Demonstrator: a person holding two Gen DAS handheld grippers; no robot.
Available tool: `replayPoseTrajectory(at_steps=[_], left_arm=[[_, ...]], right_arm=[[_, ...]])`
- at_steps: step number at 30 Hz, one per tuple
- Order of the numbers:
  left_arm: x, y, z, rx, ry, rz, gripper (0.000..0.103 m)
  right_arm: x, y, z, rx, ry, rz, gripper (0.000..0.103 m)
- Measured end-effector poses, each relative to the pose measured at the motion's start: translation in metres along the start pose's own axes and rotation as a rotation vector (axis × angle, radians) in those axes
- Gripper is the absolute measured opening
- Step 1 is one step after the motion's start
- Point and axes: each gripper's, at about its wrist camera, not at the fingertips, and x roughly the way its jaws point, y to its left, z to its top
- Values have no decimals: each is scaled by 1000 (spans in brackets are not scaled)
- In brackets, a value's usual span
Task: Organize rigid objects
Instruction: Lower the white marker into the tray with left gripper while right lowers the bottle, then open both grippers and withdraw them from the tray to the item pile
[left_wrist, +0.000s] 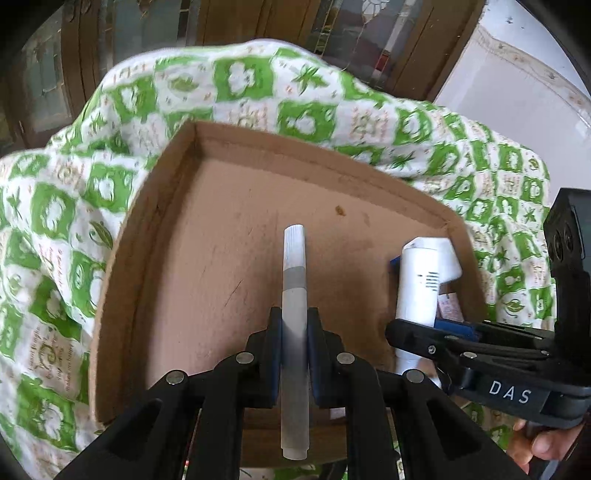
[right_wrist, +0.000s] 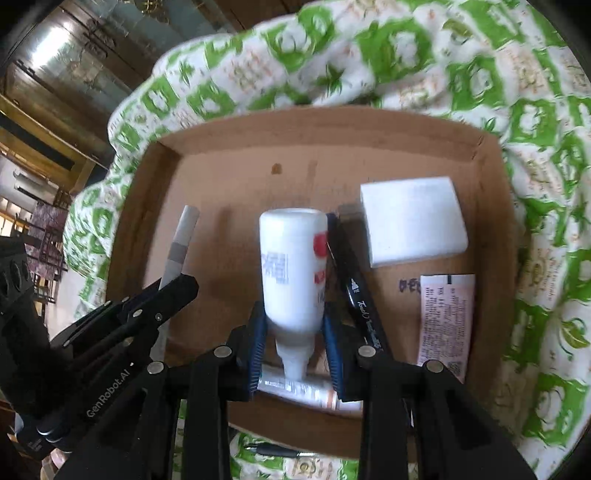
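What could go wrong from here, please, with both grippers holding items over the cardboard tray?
1. The right gripper grips the white plastic bottle near its tapering neck; it might slip.
2. The left gripper with the long white marker is close by; they could collide.
3. The shallow cardboard tray rests on soft cloth and may shift.

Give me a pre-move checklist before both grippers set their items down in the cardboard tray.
1. Left gripper shut on the white marker: ok.
2. Right gripper shut on the white bottle, cap toward the camera: ok.
3. Bare tray floor ahead of the marker in the cardboard tray: ok.
4. Room beside the bottle: not ok, the black pen lies right against the right finger.
5. White block and pink packet apart from the bottle: ok.
6. Whether marker and bottle already touch the tray floor: cannot tell.
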Motion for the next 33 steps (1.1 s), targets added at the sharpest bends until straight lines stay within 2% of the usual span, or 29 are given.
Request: replayPoseTrajectory(at_steps=[5,10,17,18,20,21,23,28,29,33], left_arm=[[1,-2,2,-2,-6,-15,11],[3,-11,-1,40,-10,11,11],[6,-22,-4,66,-11,47,12],[7,-23,-4,69,-10,53,15],[-1,-13,-7,77,-18,66,28],[-3,-13,-8,81,-24,74,41],[-12,-14,-11,89,-46,88,56],[-32,-13,-19,106,-70,103,63],[-38,-13,-22,117,-73,109,63],[-63,-5,-43,170,-87,121,73]], right_arm=[[1,-3,-1,-34,-11,-45,29],[-3,-10,-4,-20,-18,-80,29],[-8,-13,-10,-12,-36,-65,33],[-10,-13,-12,-13,-39,-62,37],[-13,-9,-13,-21,-51,-57,42],[-16,-7,-14,-30,-59,-62,43],[-21,-2,-16,-45,-73,-70,45],[-34,4,-25,-57,-97,-68,53],[-37,5,-28,-60,-100,-68,58],[-48,13,-36,-65,-103,-81,65]])
